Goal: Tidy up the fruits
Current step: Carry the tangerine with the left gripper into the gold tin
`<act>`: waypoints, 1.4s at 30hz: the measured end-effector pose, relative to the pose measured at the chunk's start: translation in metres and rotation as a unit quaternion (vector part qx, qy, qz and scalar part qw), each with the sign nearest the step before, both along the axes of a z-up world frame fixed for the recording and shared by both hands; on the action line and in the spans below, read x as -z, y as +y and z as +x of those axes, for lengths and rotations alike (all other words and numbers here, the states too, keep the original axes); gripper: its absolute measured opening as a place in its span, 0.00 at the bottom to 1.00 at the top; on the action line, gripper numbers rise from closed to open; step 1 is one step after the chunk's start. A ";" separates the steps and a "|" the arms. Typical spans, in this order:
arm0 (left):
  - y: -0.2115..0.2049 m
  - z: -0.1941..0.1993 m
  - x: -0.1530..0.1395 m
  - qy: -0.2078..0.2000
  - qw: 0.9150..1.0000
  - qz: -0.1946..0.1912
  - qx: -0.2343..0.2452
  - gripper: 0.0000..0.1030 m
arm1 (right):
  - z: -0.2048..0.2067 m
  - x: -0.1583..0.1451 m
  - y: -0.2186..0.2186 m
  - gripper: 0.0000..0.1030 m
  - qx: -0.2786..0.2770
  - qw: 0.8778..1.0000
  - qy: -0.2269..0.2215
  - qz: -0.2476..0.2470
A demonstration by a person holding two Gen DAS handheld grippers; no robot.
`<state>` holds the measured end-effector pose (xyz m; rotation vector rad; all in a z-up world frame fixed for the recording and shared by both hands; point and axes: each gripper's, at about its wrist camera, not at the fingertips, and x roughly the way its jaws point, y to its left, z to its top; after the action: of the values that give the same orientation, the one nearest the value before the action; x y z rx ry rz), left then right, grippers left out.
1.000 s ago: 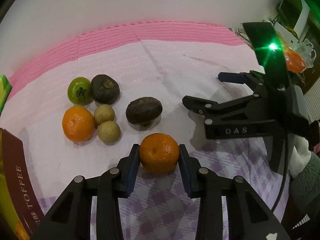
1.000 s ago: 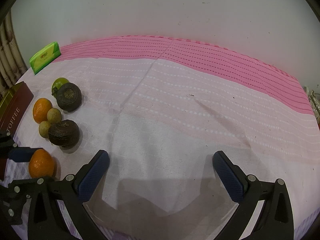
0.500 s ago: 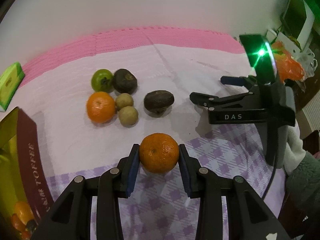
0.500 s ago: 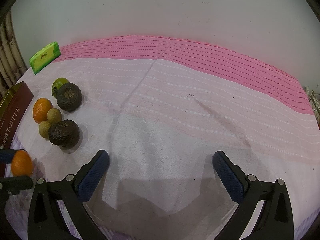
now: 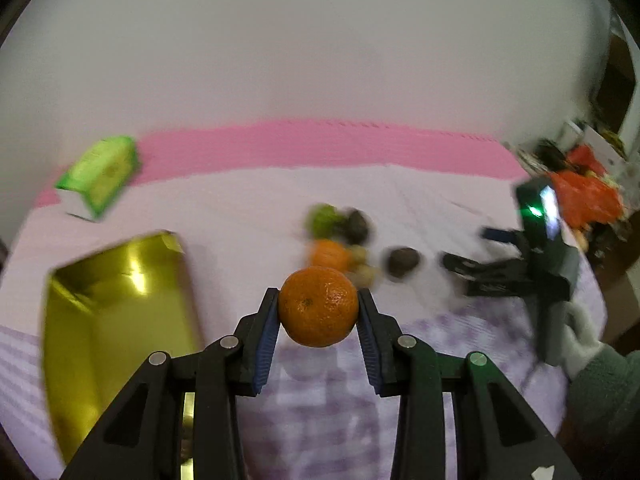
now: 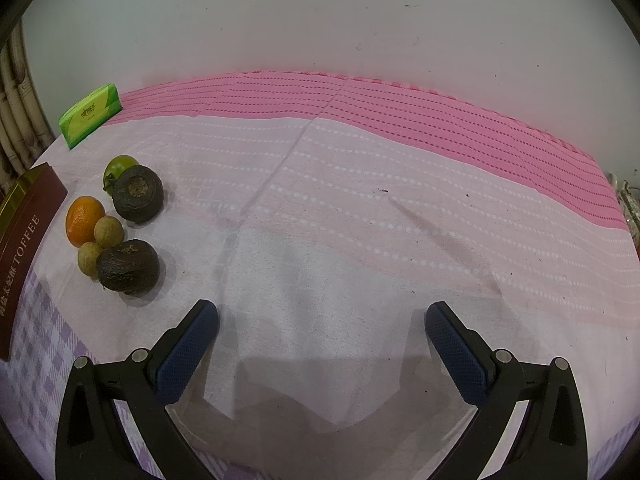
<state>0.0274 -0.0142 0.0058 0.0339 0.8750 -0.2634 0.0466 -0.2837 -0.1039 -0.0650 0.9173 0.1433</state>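
Note:
My left gripper (image 5: 319, 307) is shut on an orange mandarin (image 5: 318, 306), held up above the cloth. To its left lies the open toffee tin (image 5: 108, 320), gold inside, dark red outside (image 6: 24, 240). On the cloth sits a fruit cluster: a second mandarin (image 6: 82, 220), a green fruit (image 6: 118, 166), two dark brown fruits (image 6: 138, 194) (image 6: 128, 266) and two small tan fruits (image 6: 108, 231) (image 6: 89, 258). My right gripper (image 6: 322, 328) stands open over bare cloth to the right of the cluster, nothing between its fingers; it also shows in the left wrist view (image 5: 476, 264).
A green tissue pack (image 6: 90, 116) lies at the far left by the wall. A pink and white cloth (image 6: 360, 200) covers the table. Orange bags and clutter (image 5: 584, 196) sit off the right edge. A person's grey sleeve (image 5: 600, 392) holds the right gripper.
My left gripper lifted the mandarin off the cloth and swung left toward the tin, whose gold inside came into view. The mandarin left the right wrist view. The right gripper stayed still.

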 end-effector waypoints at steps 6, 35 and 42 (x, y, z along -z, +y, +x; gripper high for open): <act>0.075 0.007 -0.001 0.006 0.995 0.025 -0.094 0.33 | 0.000 0.000 0.000 1.00 0.000 1.000 0.000 0.000; 0.166 0.006 0.066 0.101 0.972 0.080 -0.196 0.33 | 0.000 0.000 0.000 1.00 -0.001 1.000 0.000 0.000; 0.169 0.005 0.073 0.106 0.971 0.085 -0.196 0.34 | 0.000 0.000 0.000 1.00 -0.001 1.000 0.000 0.001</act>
<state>0.0326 0.1544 -0.0668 -0.0087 1.0930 0.1816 0.0466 -0.2841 -0.1041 -0.0650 0.9173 0.1462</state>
